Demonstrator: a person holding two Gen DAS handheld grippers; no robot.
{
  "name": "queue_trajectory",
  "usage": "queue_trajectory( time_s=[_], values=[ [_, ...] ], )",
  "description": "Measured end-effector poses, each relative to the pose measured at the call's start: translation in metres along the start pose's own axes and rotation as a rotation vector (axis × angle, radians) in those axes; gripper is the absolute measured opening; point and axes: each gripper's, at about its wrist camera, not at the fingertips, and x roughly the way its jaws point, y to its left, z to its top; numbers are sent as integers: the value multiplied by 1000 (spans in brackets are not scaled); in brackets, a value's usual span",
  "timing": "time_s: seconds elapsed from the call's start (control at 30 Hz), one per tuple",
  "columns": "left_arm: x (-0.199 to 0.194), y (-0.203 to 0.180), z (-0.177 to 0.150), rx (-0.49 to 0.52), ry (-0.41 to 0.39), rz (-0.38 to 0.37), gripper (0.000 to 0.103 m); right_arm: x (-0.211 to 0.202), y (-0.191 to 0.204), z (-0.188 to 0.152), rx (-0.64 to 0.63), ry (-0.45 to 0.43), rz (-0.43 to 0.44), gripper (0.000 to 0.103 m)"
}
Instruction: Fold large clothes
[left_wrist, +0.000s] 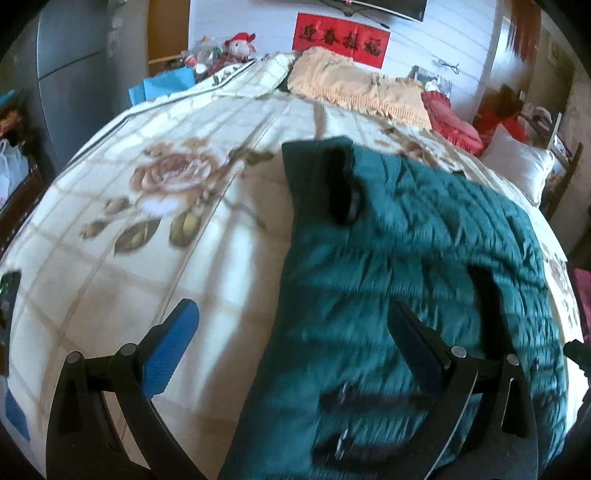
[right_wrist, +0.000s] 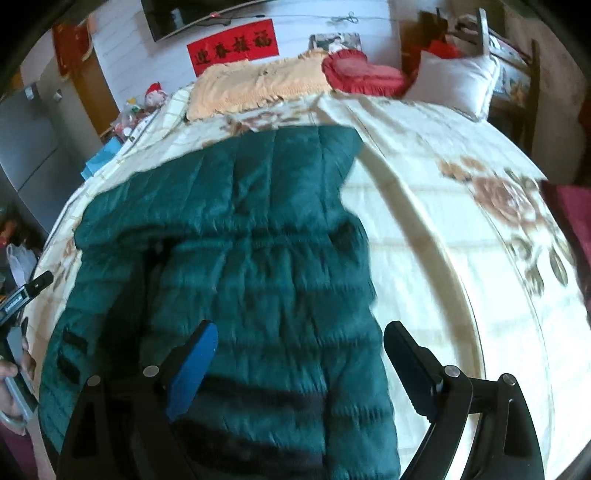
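A dark green quilted jacket (left_wrist: 388, 266) lies spread on the bed, also in the right wrist view (right_wrist: 240, 240). A black strap or cuff (left_wrist: 343, 184) lies on its far left corner. My left gripper (left_wrist: 295, 339) is open and empty above the jacket's near left edge. My right gripper (right_wrist: 299, 358) is open and empty above the jacket's near right part. The other gripper's body shows at the left edge of the right wrist view (right_wrist: 22, 295).
The bed has a cream floral cover (left_wrist: 166, 184). At its head lie an orange fringed blanket (left_wrist: 354, 88), a red cushion (right_wrist: 358, 72) and a white pillow (right_wrist: 454, 79). A grey cabinet (left_wrist: 66, 74) and cluttered shelf stand left of the bed.
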Motion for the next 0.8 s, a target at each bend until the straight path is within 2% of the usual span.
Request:
queue_trajectory(
  time_s=[0.13, 0.3, 0.8],
  values=[
    [-9, 6, -21, -21, 20, -2, 102, -5, -4, -21, -4, 19, -3, 90],
    [-27, 5, -38, 15, 1, 21, 102, -14, -8, -40, 9, 22, 12, 90],
    [-56, 12, -67, 50, -6, 37, 102, -30, -24, -83, -1, 68, 40, 90]
  ],
)
